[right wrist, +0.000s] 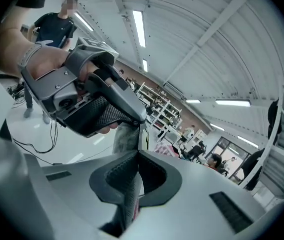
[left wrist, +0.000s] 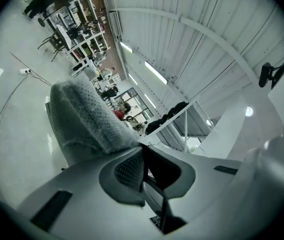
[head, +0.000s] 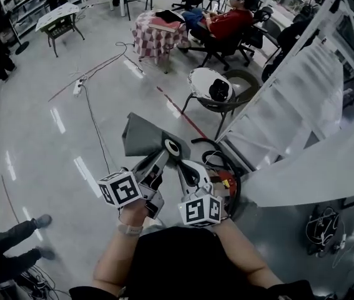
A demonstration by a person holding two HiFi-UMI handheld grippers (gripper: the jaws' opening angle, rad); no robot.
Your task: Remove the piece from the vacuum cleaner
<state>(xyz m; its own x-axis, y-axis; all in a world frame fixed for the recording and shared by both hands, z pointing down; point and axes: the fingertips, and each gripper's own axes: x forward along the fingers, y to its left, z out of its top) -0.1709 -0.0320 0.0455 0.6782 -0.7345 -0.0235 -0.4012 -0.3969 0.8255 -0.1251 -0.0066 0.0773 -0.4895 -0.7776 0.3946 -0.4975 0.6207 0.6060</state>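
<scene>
Well, from here the piece looks to be off the machine already: the grey felt-like piece (head: 142, 136), a filter or dust bag by the look of it, hangs in the air over the floor (head: 52, 167), pinched along its near edge by both grippers. The left gripper (head: 163, 149) has its fingers close together on that edge; in the left gripper view the left gripper (left wrist: 140, 151) shows its two pads almost meeting, with the felt (left wrist: 86, 119) running out from the pinch, ahead and to the left. The right gripper (head: 178, 161) sits just beside it, and in the right gripper view its fingers (right wrist: 124, 184) are shut on a thin strip of the same grey stuff (right wrist: 126, 136), with the left gripper (right wrist: 91, 104) and the hand around it right across from them. So both grips share one edge, and the piece's long side stretches forward from the fingertips, away from the person. The vacuum cleaner (head: 226, 181), with its red body and black hose (head: 209, 144), lies below the fingers and off to the right, nearer the right gripper than the left. I see a clear gap between it and the felt, though I can't tell whether any tab or cord still joins them under the grippers. I'd judge the removal all but done. What's left turns on carrying the piece further off to the left, the side away from the hose, so it doesn't snag, and then setting it down somewhere.
</scene>
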